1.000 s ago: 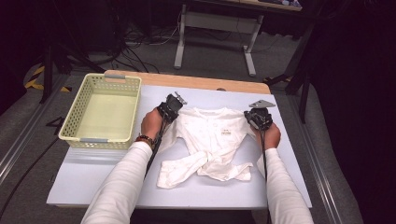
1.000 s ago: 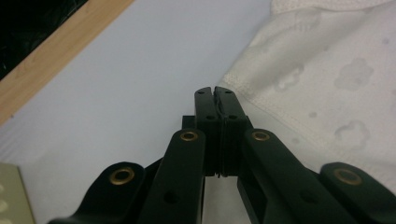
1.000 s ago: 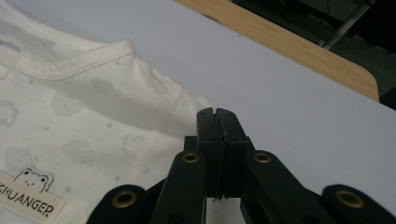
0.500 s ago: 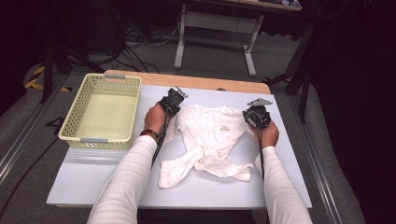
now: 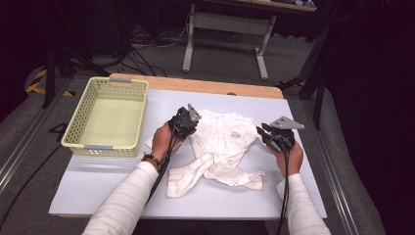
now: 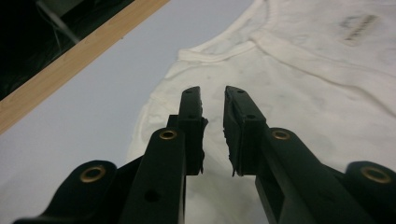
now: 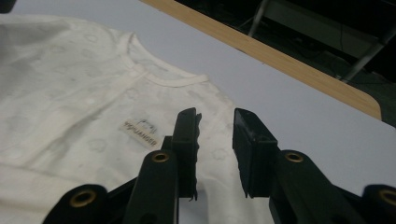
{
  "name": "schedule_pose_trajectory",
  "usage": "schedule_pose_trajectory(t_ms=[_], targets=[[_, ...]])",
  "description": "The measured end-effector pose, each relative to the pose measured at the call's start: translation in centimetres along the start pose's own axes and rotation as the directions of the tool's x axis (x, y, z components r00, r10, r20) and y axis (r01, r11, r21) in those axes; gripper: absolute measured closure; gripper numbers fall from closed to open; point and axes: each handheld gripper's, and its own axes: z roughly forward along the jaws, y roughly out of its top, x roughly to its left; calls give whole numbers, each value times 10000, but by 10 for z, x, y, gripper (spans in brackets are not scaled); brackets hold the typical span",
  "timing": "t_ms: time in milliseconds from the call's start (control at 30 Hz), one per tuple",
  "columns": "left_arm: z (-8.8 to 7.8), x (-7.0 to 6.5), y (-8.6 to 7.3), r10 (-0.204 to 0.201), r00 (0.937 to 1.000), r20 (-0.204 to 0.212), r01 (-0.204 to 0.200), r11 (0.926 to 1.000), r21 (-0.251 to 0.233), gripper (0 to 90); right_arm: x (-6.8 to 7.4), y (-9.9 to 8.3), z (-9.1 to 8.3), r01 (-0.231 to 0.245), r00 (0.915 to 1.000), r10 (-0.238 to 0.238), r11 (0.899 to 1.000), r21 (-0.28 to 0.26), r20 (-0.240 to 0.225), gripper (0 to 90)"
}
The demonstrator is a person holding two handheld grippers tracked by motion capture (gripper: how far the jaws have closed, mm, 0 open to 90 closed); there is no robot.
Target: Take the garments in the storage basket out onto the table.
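A white baby garment (image 5: pixel 227 142) lies spread on the pale table top, neckline at the far side and sleeves crossed at the near side. My left gripper (image 5: pixel 188 122) hovers at the garment's left shoulder (image 6: pixel 303 60). Its jaws (image 6: pixel 212 93) have just been opening and stand slightly apart with nothing between the pads. My right gripper (image 5: pixel 266 133) is at the right shoulder, near the small label (image 7: pixel 140 132). Its jaws (image 7: pixel 215 114) have also just been opening, and their gap is empty above the cloth.
A pale yellow plastic basket (image 5: pixel 105 147) stands empty at the table's left. A wooden strip (image 5: pixel 195 84) runs along the far edge. Bare table top (image 5: pixel 220 205) lies in front of the garment. Cables trail from both grippers along the person's white sleeves.
Both hands have drawn back a little toward the near side, away from the garment's shoulders. The garment's upper part now lies flat on the table.
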Motion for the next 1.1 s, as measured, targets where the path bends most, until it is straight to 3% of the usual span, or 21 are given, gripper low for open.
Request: schedule_pose_trajectory(t_ms=[100, 167, 233, 400, 500, 633, 733, 833, 867, 967, 1067, 1100], targets=[[-16, -7, -13, 122, 9987, 486, -95, 9984, -554, 718, 9, -9, -17, 19, 9994, -29, 9996, -289, -355, 703], [-23, -11, -21, 361, 9979, 529, -329, 9977, -598, 683, 14, -15, -23, -40, 9974, 14, 9994, -354, -726, 690], [-32, -16, -31, 254, 9962, 833, -197, 9975, -681, 657, 21, -20, -28, 194, 9958, -230, 9989, -422, -887, 682], [-56, -27, -52, 378, 9867, 1580, -214, 9944, -1040, 608, 39, -29, -40, 448, 9833, -524, 9979, -473, -1743, 646], [-69, -37, -60, 729, 9782, 1944, -551, 9939, -956, 589, 48, -34, -45, 191, 9710, -306, 9985, -505, -2372, 640], [-81, -48, -77, 780, 9639, 2547, -649, 9961, -594, 547, 63, -43, -50, 773, 9625, -778, 9969, -121, -2600, 581], [-84, -54, -91, 700, 9536, 2927, -712, 9974, -68, 486, 67, -54, -54, 891, 9546, -826, 9960, 99, -2861, 517], [-84, -55, -100, 651, 9571, 2824, -752, 9969, 249, 445, 68, -65, -57, 1054, 9554, -869, 9931, 511, -2821, 478], [-82, -53, -102, 451, 9562, 2891, -582, 9976, 368, 434, 67, -68, -58, 1031, 9551, -840, 9933, 529, -2840, 467], [-78, -52, -105, 300, 9563, 2908, -477, 9974, 542, 420, 61, -76, -60, 664, 9562, -401, 9944, 816, -2899, 419], [-76, -52, -105, 382, 9526, 3017, -560, 9971, 507, 418, 56, -81, -58, 370, 9441, 45, 9922, 1194, -3298, 398], [-76, -51, -105, 249, 9485, 3157, -453, 9973, 575, 424, 55, -81, -57, 492, 9480, -59, 9905, 1282, -3182, 402]])
